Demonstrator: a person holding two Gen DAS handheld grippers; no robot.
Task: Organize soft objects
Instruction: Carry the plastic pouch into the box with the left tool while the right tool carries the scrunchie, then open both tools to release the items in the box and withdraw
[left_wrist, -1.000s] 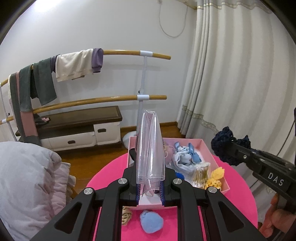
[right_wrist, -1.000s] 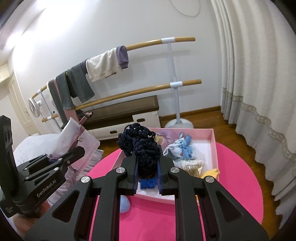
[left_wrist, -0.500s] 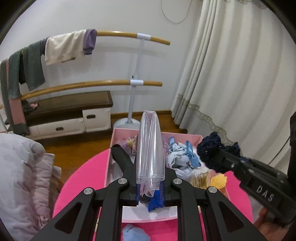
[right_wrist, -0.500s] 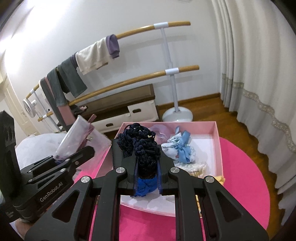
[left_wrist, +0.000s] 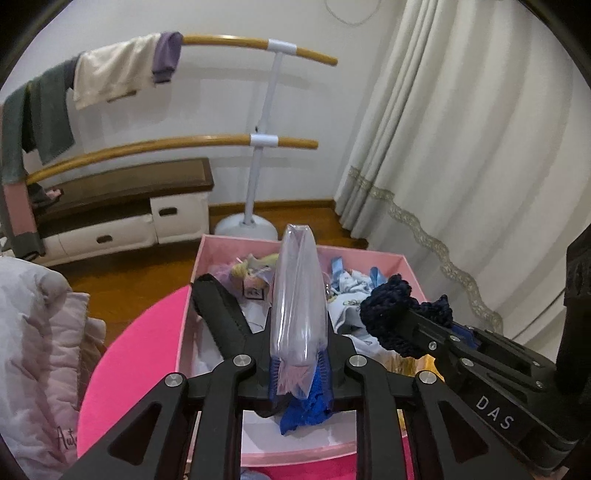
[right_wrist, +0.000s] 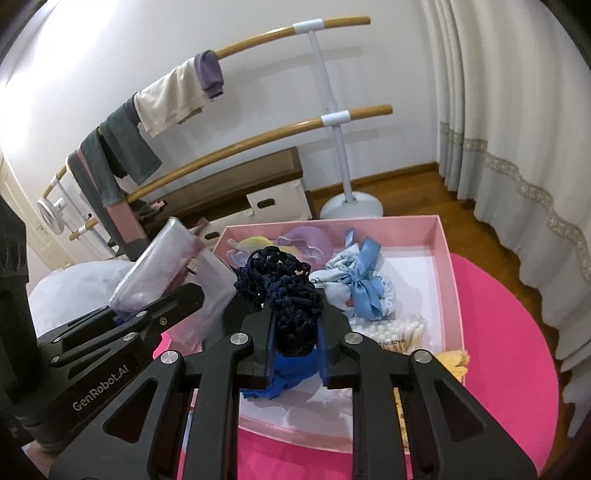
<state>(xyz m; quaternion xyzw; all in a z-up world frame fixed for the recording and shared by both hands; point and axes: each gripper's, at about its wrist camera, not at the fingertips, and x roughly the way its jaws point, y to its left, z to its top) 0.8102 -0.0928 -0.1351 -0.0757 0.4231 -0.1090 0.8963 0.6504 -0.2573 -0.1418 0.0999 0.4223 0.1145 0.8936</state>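
A pink box (right_wrist: 448, 291) at frame centre holds a blue-ribboned bundle (right_wrist: 364, 286), cotton swabs (right_wrist: 397, 330) and a blue scrunchie (right_wrist: 286, 378). The left gripper (left_wrist: 298, 363) pinches a clear pouch (left_wrist: 298, 295); the right gripper (right_wrist: 295, 354) clamps a navy scrunchie (right_wrist: 286, 291). The box sits on a round pink table (right_wrist: 509, 354); a clothes rack (right_wrist: 332, 122) stands behind.

The small pale-blue soft lump (left_wrist: 255, 475) is cut off at the near edge. The bright-blue lace fabric (right_wrist: 291, 373) lies half hidden behind the right gripper's fingers (right_wrist: 258, 354).

One pink box (right_wrist: 448, 258), one clear pouch (left_wrist: 298, 295), two wooden rails (right_wrist: 258, 144).
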